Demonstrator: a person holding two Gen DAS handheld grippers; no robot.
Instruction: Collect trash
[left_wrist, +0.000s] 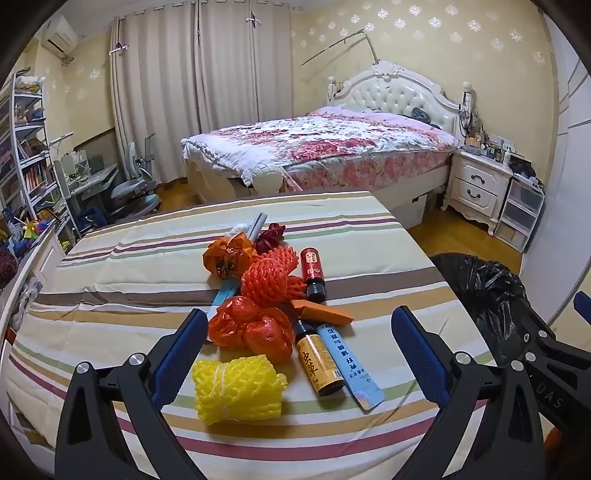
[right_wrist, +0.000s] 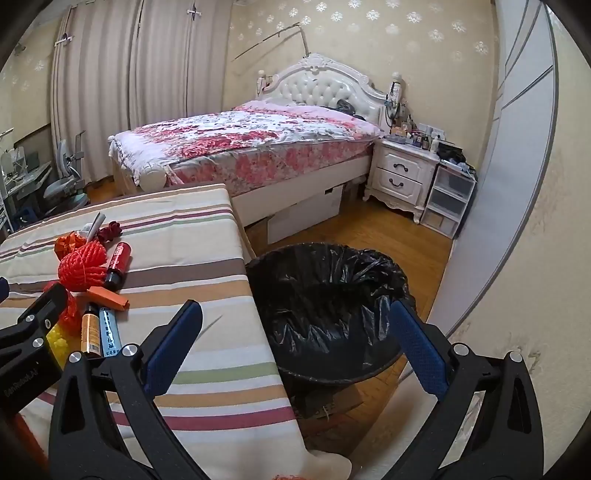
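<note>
Left gripper (left_wrist: 299, 339) fingers were spread wide, nothing clamped, angled down over the trash pile on the striped-cloth desk (left_wrist: 369, 236). Between its fingers, not touching: yellow foam net (left_wrist: 236, 387) nearest, then a crumpled orange plastic bag (left_wrist: 251, 328), a brown bottle with yellow label (left_wrist: 317, 362) and a flat light-blue tube (left_wrist: 351, 365) lying side by side.

Farther back in the pile: orange cardboard piece (left_wrist: 321, 314), red foam net ball (left_wrist: 264, 282), a small bottle with red label (left_wrist: 313, 273), an orange wrapper (left_wrist: 229, 254), a dark red flower-like scrap (left_wrist: 271, 234) and a grey tube (left_wrist: 256, 225).

Right gripper (right_wrist: 293, 332) fingers were also fully apart and empty, hovering over the desk's right edge, aimed toward the trash bin with black liner (right_wrist: 328, 306), which stood on the wooden floor (right_wrist: 406, 240) just beside the desk. Bed (right_wrist: 240, 147) and nightstand (right_wrist: 402, 173) sat well behind.
</note>
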